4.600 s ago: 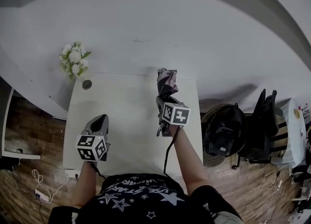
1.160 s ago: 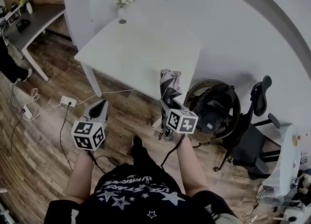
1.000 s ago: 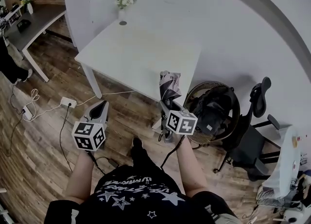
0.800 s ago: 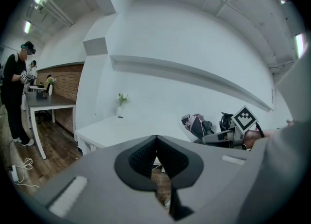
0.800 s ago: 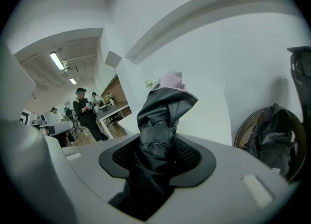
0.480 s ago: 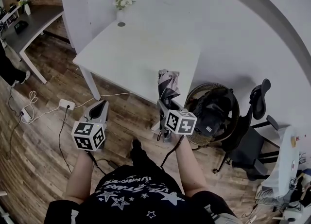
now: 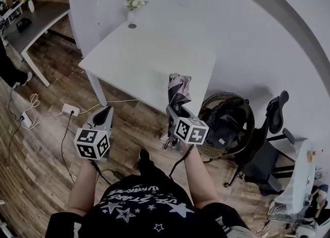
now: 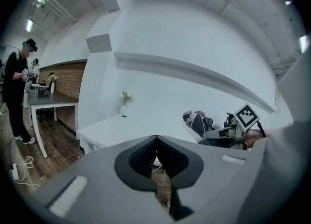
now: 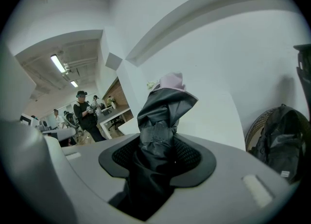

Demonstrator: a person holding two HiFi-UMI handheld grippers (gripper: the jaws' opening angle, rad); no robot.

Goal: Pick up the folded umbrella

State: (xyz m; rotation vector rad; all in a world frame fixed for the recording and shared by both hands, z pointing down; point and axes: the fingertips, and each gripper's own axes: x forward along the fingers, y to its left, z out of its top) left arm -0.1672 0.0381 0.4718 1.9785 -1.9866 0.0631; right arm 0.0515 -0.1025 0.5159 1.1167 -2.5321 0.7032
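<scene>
The folded umbrella (image 7: 178, 91), dark grey with a pale pink tip, sticks forward out of my right gripper (image 7: 175, 107), which is shut on it. It hangs in the air near the front corner of the white table (image 7: 139, 61). In the right gripper view the umbrella (image 9: 158, 135) fills the gap between the two pads. My left gripper (image 7: 105, 115) is held over the wooden floor, its jaws shut with nothing between them (image 8: 156, 157). The left gripper view shows the umbrella (image 8: 197, 122) off to the right.
A vase of white flowers (image 7: 135, 0) stands at the table's far corner. A round basket with a dark bag (image 7: 227, 126) and an office chair (image 7: 268, 139) are at the right. Cables and a power strip (image 7: 26, 118) lie on the floor. People stand by a far desk (image 8: 19, 101).
Since the oldest frame I have stepped back from the table with the umbrella lifted off it. Over the last second both grippers drifted slightly, the grip unchanged.
</scene>
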